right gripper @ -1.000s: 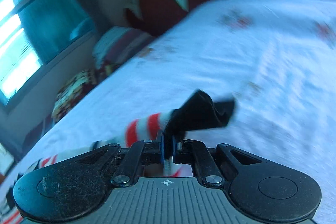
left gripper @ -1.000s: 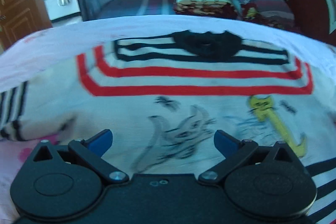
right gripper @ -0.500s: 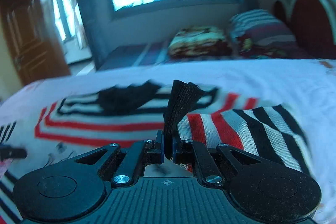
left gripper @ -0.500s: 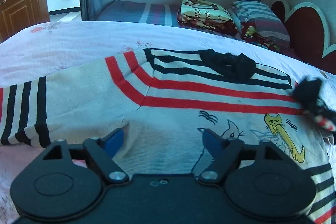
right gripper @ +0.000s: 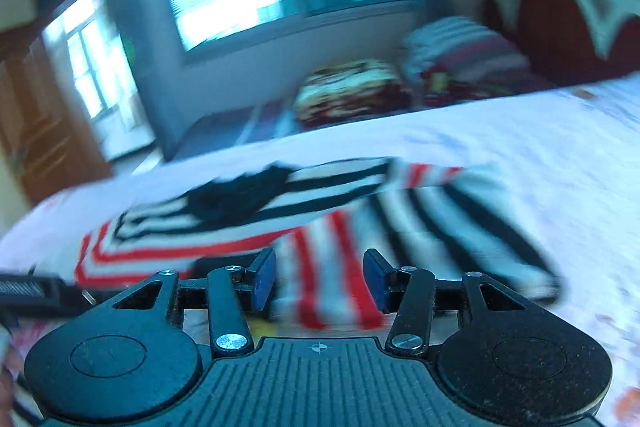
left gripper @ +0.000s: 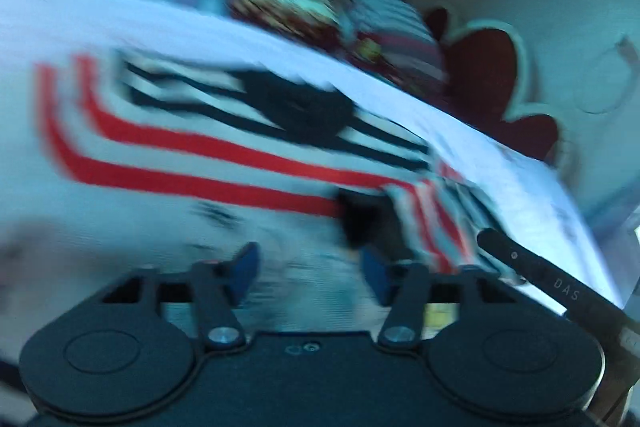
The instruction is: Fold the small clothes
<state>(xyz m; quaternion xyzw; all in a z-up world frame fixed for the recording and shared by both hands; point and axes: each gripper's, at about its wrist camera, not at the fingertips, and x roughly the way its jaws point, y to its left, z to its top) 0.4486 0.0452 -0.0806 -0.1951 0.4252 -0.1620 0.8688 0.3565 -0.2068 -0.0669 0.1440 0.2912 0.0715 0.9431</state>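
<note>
A small white sweater (left gripper: 168, 163) with red and black stripes and a black collar (left gripper: 304, 107) lies flat on the bed; it also shows in the right wrist view (right gripper: 224, 227). Its right sleeve (right gripper: 420, 239) is folded in across the body, black cuff (left gripper: 360, 223) near the chest. My left gripper (left gripper: 308, 267) is open and empty just above the sweater's front. My right gripper (right gripper: 320, 279) is open and empty over the folded sleeve. Both views are blurred by motion.
The white floral bedsheet (right gripper: 560, 155) spreads to the right. Folded blankets and pillows (right gripper: 400, 87) lie at the far side by a red headboard (right gripper: 560, 15). A window and wooden door (right gripper: 32, 131) are behind. The right gripper's body (left gripper: 560, 291) shows in the left view.
My right gripper has let go of the sleeve cuff and opened; the sleeve now lies folded over the sweater. My left gripper has swung right, still open.
</note>
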